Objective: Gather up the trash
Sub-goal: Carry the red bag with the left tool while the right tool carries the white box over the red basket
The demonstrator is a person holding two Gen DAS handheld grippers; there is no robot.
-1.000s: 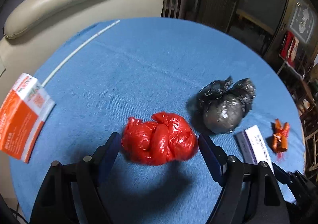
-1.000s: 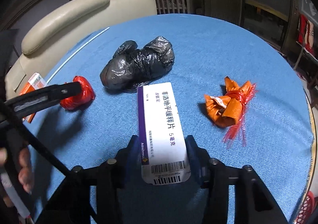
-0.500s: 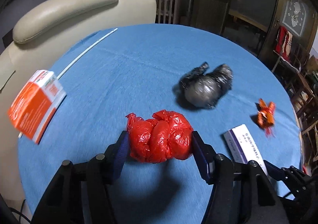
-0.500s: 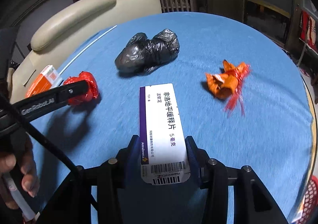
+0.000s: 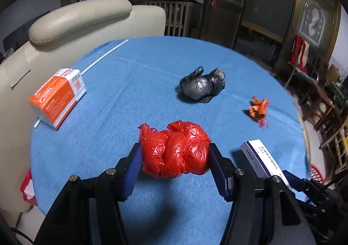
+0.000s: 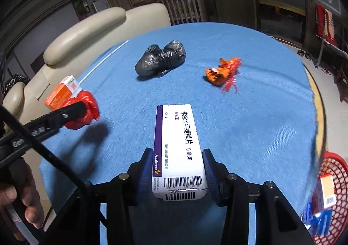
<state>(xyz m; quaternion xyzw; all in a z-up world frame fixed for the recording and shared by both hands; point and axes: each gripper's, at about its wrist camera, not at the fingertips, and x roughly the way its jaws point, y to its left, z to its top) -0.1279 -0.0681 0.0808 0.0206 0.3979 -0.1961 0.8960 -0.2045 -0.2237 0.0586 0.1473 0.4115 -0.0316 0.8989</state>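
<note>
Red bag (image 5: 175,150) is clamped in the left gripper (image 5: 174,158), the white box (image 6: 177,149) in the right gripper (image 6: 177,171); keep both squeezed firmly while carrying to the red basket (image 6: 330,171).

A crumpled red plastic bag (image 5: 176,149) is sitting near, pinched between blue pads. A white-and-purple medicine box (image 6: 178,147) is lying lengthwise at right. A black bag (image 5: 201,87) and orange wrapper (image 5: 257,110) are lying farther off; an orange-and-white box (image 5: 57,97) is resting far left.

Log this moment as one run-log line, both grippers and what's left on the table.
left gripper: shut on red bag | right gripper: shut on white box | left: black bag, orange wrapper, orange box
</note>
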